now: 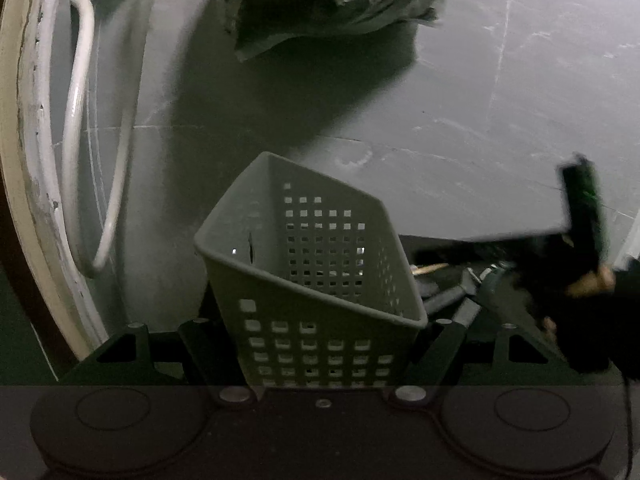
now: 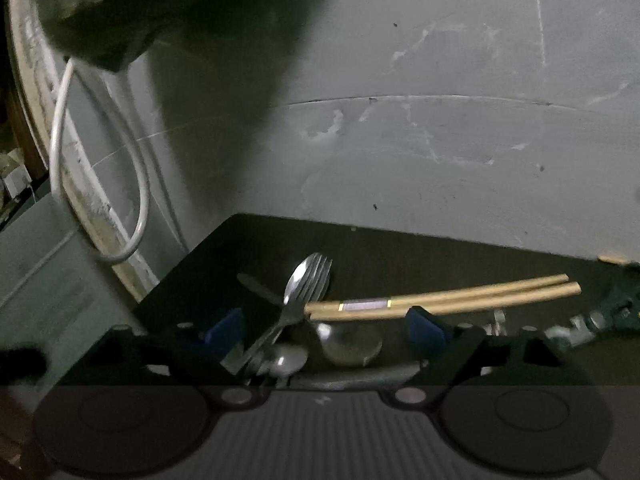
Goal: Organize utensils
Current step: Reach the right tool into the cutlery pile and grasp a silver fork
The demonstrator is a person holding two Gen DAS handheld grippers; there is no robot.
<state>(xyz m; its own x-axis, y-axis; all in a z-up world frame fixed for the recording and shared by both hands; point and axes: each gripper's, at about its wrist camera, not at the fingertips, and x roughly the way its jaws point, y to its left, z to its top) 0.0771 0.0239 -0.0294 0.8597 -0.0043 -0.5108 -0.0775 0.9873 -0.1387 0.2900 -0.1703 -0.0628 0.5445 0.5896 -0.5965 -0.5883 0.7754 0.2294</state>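
My left gripper [image 1: 320, 344] is shut on a grey perforated plastic utensil basket [image 1: 308, 264], holding it tilted, its inside empty. To its right, blurred, the right gripper [image 1: 580, 240] hovers over dark utensils [image 1: 460, 300]. In the right wrist view my right gripper [image 2: 324, 328] is open with blue pads [image 2: 424, 328] above a pile on the black table [image 2: 400, 248]: a metal spoon [image 2: 300, 276] lying on a fork [image 2: 320, 272], two wooden chopsticks [image 2: 460, 296], and more spoons [image 2: 352, 344] below.
A grey wall [image 2: 440, 120] stands close behind the table. A white cable [image 1: 80, 120] loops along a pale frame at the left. A crumpled plastic bag [image 1: 328, 0] hangs on the wall above. Small metal items [image 2: 580, 324] lie at the table's right.
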